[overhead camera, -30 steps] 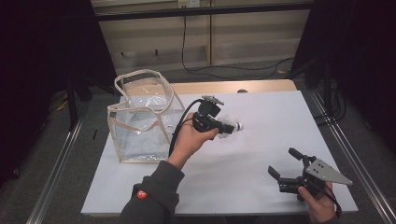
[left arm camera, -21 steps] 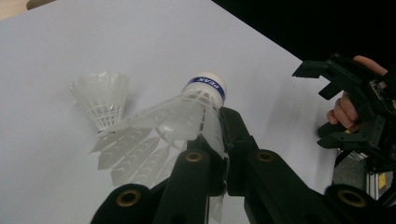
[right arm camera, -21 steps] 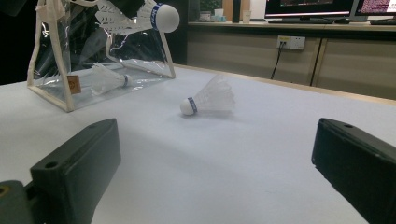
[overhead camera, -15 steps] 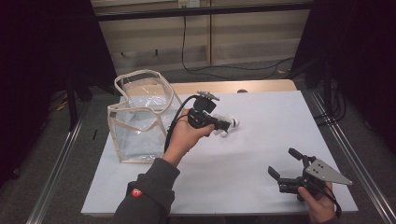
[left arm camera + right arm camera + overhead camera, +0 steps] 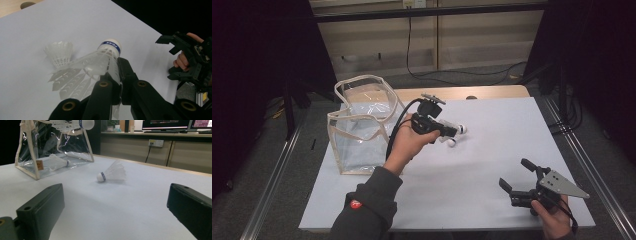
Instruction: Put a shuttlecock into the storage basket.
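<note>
My left gripper [image 5: 452,131] is shut on the feathers of a white shuttlecock [image 5: 460,129], held just above the table right of a clear bag [image 5: 343,150]. In the left gripper view the jaws [image 5: 116,72] clamp the skirt, and its blue-banded cork [image 5: 111,46] points away. A second shuttlecock [image 5: 451,142] [image 5: 60,52] [image 5: 111,173] lies on the white tabletop just below it. A third shuttlecock [image 5: 58,162] lies inside the bag [image 5: 28,150]. My right gripper [image 5: 516,174] [image 5: 115,202] rests open and empty at the near right.
The white table surface [image 5: 492,150] has a wooden strip [image 5: 492,92] along its far edge. Metal rails [image 5: 584,165] run along both sides. Dark curtains stand left and right. A cable trails from the left gripper across the bag's side.
The left gripper with its shuttlecock has shifted slightly left, toward the bag. The right gripper has stayed still.
</note>
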A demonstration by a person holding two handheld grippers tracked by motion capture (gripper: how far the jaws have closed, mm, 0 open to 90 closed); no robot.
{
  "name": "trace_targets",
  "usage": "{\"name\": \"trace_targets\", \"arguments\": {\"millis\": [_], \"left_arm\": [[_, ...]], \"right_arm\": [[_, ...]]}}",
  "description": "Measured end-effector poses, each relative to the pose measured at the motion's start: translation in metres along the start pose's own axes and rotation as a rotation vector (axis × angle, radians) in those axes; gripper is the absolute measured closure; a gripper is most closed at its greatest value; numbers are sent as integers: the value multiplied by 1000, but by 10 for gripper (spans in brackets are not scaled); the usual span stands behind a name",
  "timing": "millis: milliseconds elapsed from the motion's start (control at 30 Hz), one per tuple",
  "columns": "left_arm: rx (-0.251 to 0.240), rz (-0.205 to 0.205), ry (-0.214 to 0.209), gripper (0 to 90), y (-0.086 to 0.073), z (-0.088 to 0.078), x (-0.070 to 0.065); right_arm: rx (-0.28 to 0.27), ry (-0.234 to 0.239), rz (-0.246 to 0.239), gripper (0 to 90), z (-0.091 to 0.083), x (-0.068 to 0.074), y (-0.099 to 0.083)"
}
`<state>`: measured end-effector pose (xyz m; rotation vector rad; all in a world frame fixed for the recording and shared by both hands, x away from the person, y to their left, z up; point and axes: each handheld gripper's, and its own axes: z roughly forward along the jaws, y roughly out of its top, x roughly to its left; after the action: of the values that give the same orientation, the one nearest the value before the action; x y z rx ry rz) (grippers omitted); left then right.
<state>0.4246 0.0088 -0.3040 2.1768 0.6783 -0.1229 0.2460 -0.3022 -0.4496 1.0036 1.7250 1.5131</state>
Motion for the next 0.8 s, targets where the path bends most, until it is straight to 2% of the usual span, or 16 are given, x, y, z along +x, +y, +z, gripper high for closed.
{"name": "trace_targets", "arguments": {"millis": [433, 667, 767, 800], "left_arm": [[1, 1, 20, 893, 5, -13, 0], [12, -9, 14, 893, 5, -17, 3], [15, -11, 28, 893, 6, -20, 3], [11, -8, 15, 893, 6, -20, 4]], "right_arm": [[4, 0, 0, 11, -1, 1, 0], [3, 1, -1, 11, -1, 1, 0], [4, -1, -1, 11, -1, 1, 0], [3, -1, -2, 11, -1, 0, 0]]}}
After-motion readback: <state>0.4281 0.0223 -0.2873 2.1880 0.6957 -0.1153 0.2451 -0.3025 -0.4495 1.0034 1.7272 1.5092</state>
